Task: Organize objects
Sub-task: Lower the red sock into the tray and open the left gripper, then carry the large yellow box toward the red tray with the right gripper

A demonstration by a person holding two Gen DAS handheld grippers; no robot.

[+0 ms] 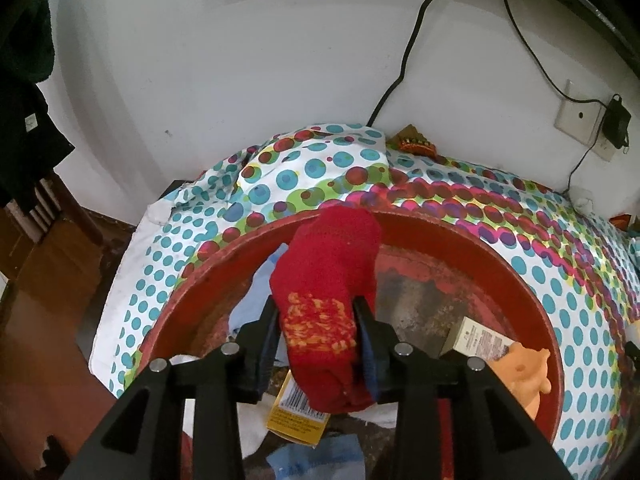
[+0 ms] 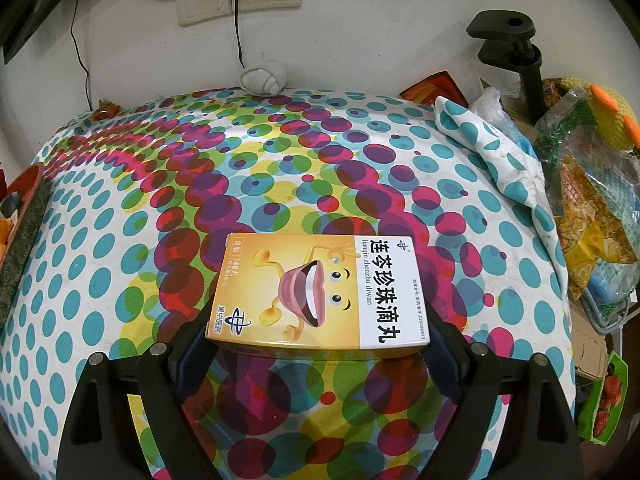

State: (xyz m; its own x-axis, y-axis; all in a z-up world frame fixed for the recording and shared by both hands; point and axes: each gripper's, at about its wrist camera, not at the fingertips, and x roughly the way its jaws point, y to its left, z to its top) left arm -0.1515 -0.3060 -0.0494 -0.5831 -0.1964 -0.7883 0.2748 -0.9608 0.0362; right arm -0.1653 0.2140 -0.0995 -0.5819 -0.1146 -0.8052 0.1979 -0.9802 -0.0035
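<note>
My left gripper [image 1: 316, 328] is sitting low in the middle of its picture, over the red tub [image 1: 224, 252]. The red sock [image 1: 328, 280] is hanging between its jaws, which are partly open.

My right gripper [image 2: 320, 332] is squeezing the yellow medicine box [image 2: 320, 290] from both sides, low in the middle, above the dotted cloth [image 2: 120, 240].
</note>
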